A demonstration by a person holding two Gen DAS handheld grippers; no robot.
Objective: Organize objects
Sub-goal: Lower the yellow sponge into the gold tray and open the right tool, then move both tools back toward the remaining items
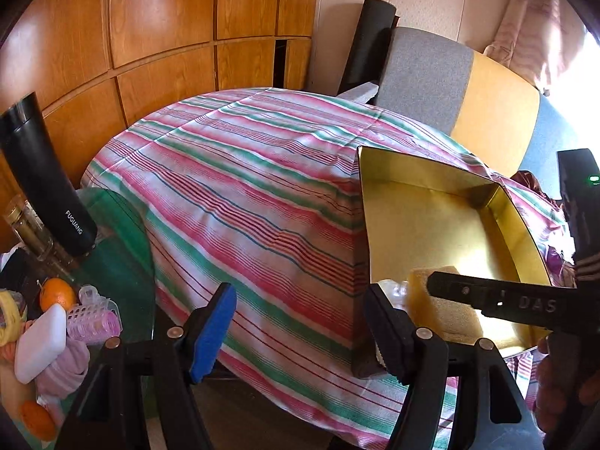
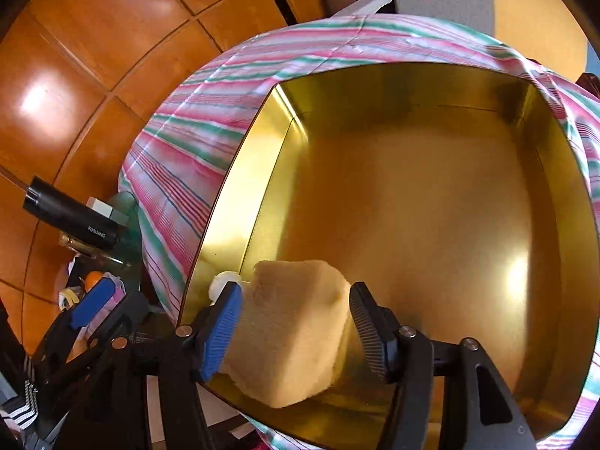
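Striped cloth carries the gold tin; right tool is released around the sponge, dropping it inside; left tool waits released, holding nothing.

Glossy orange-brown wood panel wall behind. Striped pink-green-white cloth covers the furniture; grey and yellow chair beside it. Bright daylight through pink curtain at right.

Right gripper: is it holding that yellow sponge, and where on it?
No. The yellow sponge sits between the right gripper's fingers inside the gold tin, but the black pad stands clear. The left gripper holds nothing.
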